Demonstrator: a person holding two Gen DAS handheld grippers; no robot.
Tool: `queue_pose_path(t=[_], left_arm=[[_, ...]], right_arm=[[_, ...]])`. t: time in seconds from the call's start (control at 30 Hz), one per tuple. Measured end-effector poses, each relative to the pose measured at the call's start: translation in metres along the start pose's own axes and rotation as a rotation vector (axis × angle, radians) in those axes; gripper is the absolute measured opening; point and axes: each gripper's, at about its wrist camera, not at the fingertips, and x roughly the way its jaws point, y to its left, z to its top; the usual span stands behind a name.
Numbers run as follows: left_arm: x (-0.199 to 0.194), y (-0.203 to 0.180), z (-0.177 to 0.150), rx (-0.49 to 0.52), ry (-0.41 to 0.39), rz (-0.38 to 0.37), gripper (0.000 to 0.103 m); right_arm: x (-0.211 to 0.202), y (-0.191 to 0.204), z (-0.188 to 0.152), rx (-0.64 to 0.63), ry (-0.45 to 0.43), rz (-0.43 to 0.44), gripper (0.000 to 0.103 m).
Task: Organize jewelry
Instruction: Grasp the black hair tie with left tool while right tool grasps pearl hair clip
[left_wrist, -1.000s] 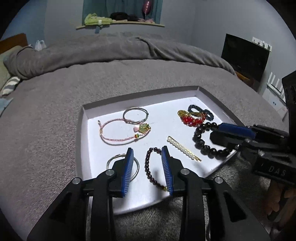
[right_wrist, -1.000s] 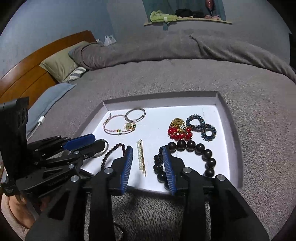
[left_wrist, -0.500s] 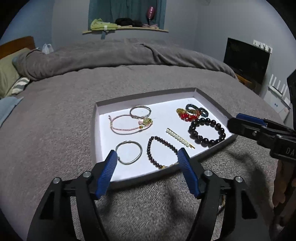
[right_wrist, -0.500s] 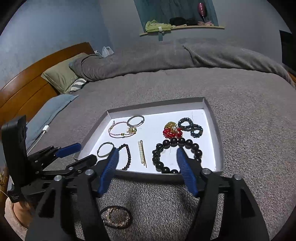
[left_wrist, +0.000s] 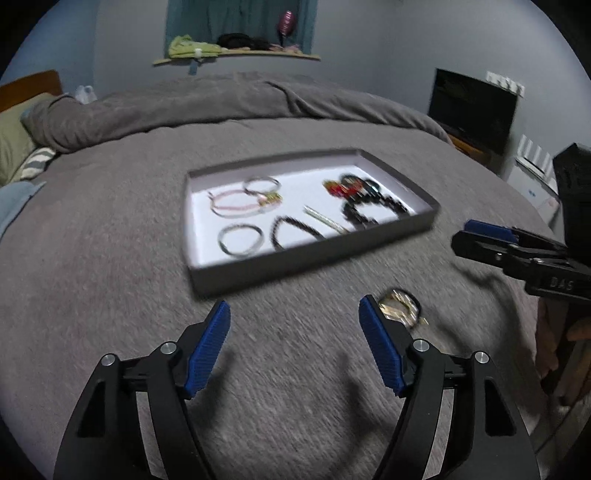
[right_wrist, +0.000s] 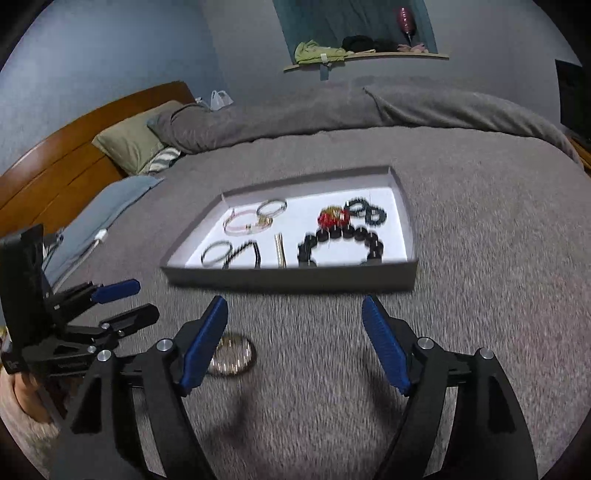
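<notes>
A shallow grey tray (left_wrist: 424, 201) lies on the bed (left_wrist: 110, 258), holding bracelets: thin silver rings, a pink cord one, a dark beaded strand (right_wrist: 243, 251), a large black bead bracelet (right_wrist: 340, 236), red beads and a pearl clip (right_wrist: 279, 249). Both hand-held grippers, left (left_wrist: 293, 332) and right (right_wrist: 293, 328), hover short of the tray, jaws just spread wide with nothing between them. A gold bracelet (right_wrist: 236, 356) lies loose on the blanket between them.

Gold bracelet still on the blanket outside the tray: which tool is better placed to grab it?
Left, probably. The gold bracelet lies right by the left tool's right fingertip; the right tool sits further off. Both are open and empty.
</notes>
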Motion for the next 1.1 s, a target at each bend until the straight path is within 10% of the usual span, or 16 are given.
queue_pose_path(t=[0.33,0.53,0.83,1.1], left_arm=[[0.018,-0.032,-0.015,0.053,0.052,-0.072,0.071],[0.033,-0.035,-0.013,0.036,0.092,-0.133,0.043],[0.044,-0.040,-0.015,0.056,0.118,-0.122,0.036],[0.042,-0.052,-0.017,0.136,0.119,-0.127,0.003]], right_arm=[[0.004,-0.018,-0.011,0.039,0.022,-0.043,0.075],[0.005,-0.017,-0.011,0.042,0.020,-0.032,0.075],[0.006,-0.014,-0.011,0.039,0.016,-0.031,0.075],[0.010,-0.009,-0.013,0.026,0.026,-0.031,0.075]])
